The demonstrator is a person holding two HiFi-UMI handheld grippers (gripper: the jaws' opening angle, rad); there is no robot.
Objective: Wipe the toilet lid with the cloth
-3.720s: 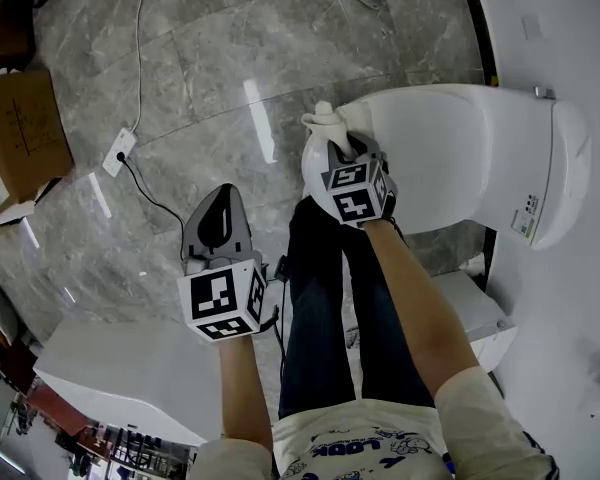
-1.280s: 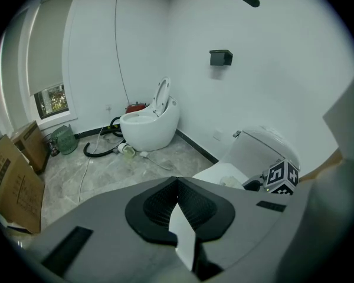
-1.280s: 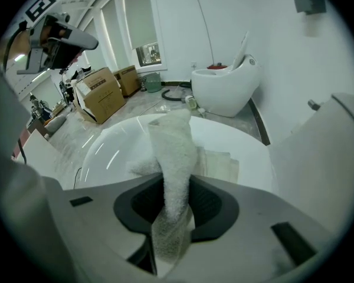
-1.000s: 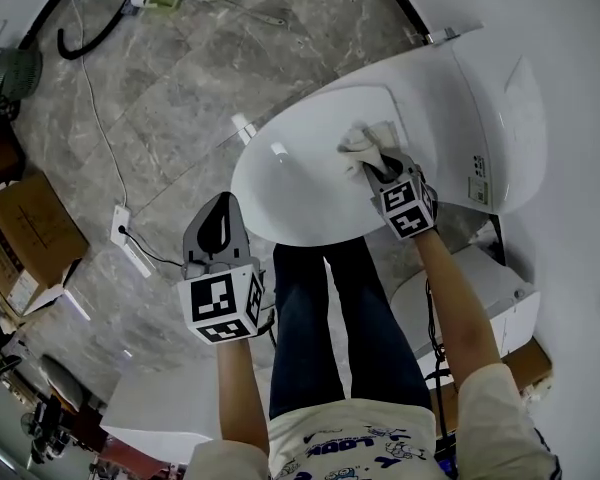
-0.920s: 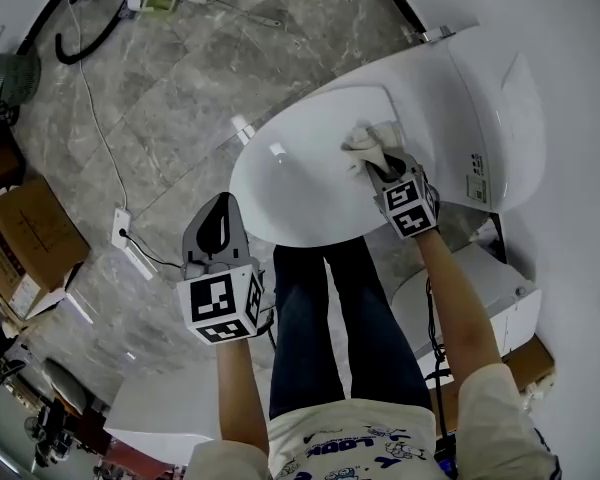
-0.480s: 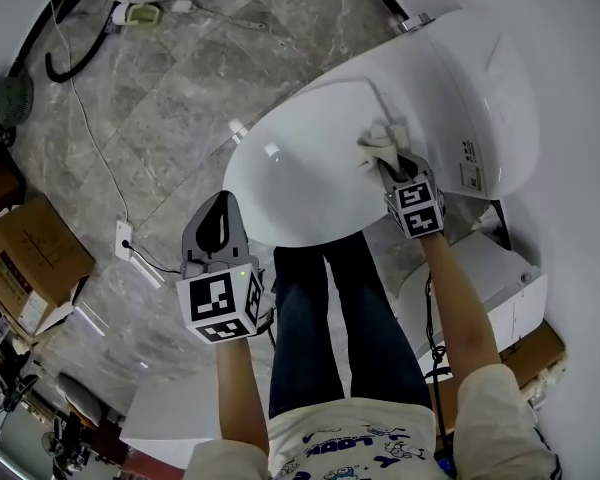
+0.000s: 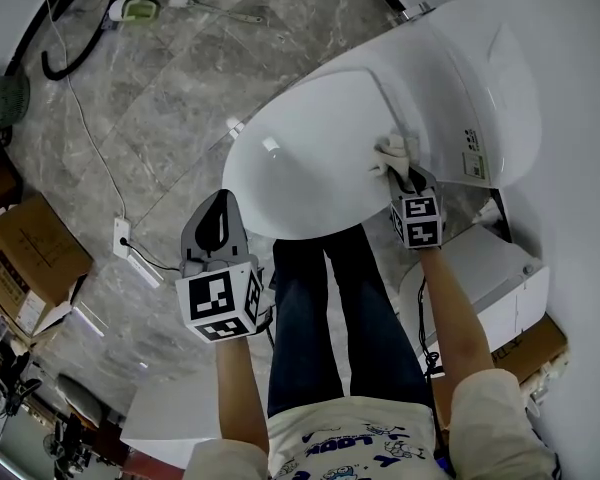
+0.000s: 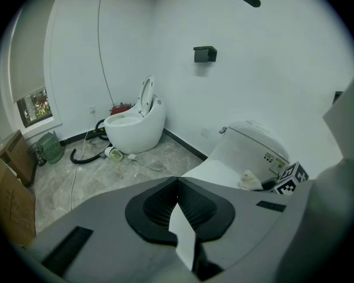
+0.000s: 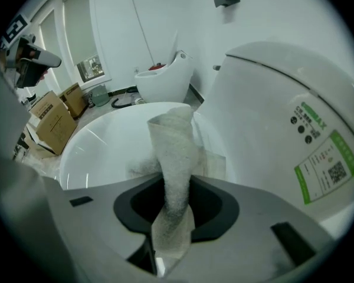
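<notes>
The white oval toilet lid (image 7: 305,153) lies closed in the middle of the head view. A crumpled off-white cloth (image 7: 392,152) rests on its rear right part, close to the seam with the toilet's back body (image 7: 480,78). My right gripper (image 7: 404,176) is shut on the cloth. In the right gripper view the cloth (image 9: 174,143) runs from between the jaws onto the lid (image 9: 106,152). My left gripper (image 7: 218,218) hangs shut and empty over the floor, left of the lid. The left gripper (image 8: 178,184) view shows the lid (image 8: 215,171) and cloth (image 8: 248,180) off to its right.
A second toilet (image 8: 135,122) stands by the far wall with a black hose (image 7: 55,28) beside it. Cardboard boxes (image 7: 25,253) sit at the left. A power strip and cable (image 7: 121,236) lie on the marble floor. A white box (image 7: 485,283) stands right of my legs (image 7: 320,318).
The right gripper has dragged the cloth from the lid's front tip to its rear right, sliding further right in the last second. The left gripper has stayed put.
</notes>
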